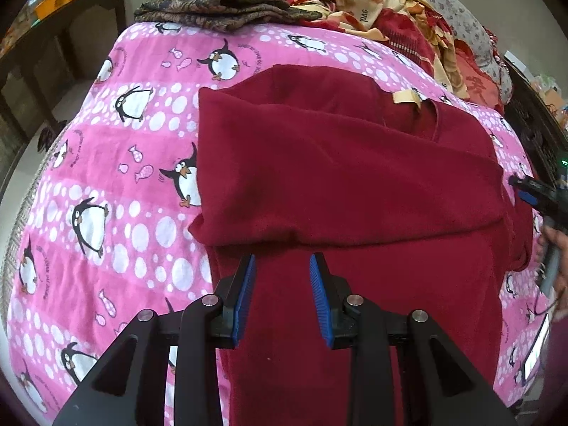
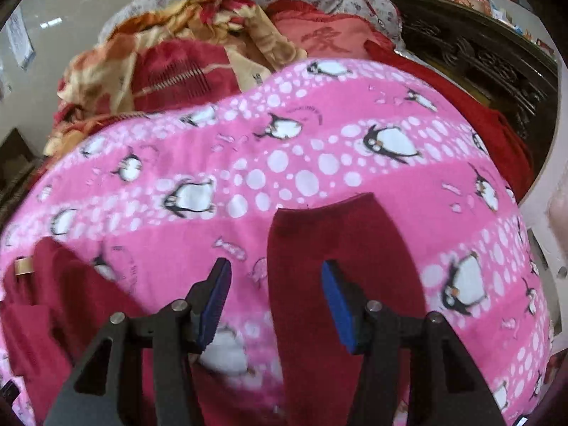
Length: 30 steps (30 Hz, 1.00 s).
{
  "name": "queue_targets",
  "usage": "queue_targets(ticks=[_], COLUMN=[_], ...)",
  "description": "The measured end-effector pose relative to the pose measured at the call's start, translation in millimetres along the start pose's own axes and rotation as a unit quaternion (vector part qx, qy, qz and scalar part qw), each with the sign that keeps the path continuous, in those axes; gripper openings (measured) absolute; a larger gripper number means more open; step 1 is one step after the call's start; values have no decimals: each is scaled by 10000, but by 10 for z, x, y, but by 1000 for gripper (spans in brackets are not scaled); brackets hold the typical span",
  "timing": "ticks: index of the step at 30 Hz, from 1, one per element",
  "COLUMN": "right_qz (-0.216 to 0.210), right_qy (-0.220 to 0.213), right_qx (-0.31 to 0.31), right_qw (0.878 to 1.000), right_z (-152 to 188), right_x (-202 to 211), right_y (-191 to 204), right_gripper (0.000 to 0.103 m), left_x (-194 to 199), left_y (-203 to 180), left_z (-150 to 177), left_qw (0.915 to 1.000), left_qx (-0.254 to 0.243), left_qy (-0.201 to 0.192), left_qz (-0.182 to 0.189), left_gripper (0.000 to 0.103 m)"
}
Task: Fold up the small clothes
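A dark red sweater [image 1: 337, 184] lies on the pink penguin blanket [image 1: 106, 142], one sleeve folded across its body and a tan neck label [image 1: 406, 97] showing. My left gripper [image 1: 282, 284] hovers over the sweater's lower part, its blue pads apart with no cloth pinched. In the right wrist view the other sleeve [image 2: 340, 234] lies stretched out on the blanket [image 2: 319, 142], with the sweater's body [image 2: 46, 301] at the left. My right gripper [image 2: 275, 291] stands open just above that sleeve's left edge and holds nothing. It also shows at the right edge as the right gripper [image 1: 525, 191].
A heap of red and cream floral bedding [image 1: 372, 7] and a folded dark patterned cloth [image 1: 220, 9] lie at the blanket's far edge. Dark carved wooden furniture [image 2: 479, 56] stands at the right. A person's hand [image 1: 555, 248] holds the right gripper.
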State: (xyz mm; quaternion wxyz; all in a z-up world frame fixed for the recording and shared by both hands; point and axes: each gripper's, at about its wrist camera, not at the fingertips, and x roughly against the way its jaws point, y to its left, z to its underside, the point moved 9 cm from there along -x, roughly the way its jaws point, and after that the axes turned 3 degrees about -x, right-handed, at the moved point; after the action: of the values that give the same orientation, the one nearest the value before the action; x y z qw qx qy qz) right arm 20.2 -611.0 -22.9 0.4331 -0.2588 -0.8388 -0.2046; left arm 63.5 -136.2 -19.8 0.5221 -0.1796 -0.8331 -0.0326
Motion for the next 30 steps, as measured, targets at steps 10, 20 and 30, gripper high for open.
queue_targets(ticks=[10,20,30], right_qz=[-948,-2462,-3828], right_qy=[-581,-1567,-1381], right_qx=[-319,1097,2590], right_qw=[9933,9502,8760], right_z=[-266,-441,-135], right_x=[735,2618,3443], right_y=[-481,188,1799], right_gripper=[5,5,5], left_x=[103,387,658], left_y=[209,313,540], left_z=[5,-66,-86], left_qw=[9998,9989,9972], left_qx=[90,181,337], left_qy=[-112,-421,-656], left_qz=[-122,-103,-110], left_gripper=[11,11,11])
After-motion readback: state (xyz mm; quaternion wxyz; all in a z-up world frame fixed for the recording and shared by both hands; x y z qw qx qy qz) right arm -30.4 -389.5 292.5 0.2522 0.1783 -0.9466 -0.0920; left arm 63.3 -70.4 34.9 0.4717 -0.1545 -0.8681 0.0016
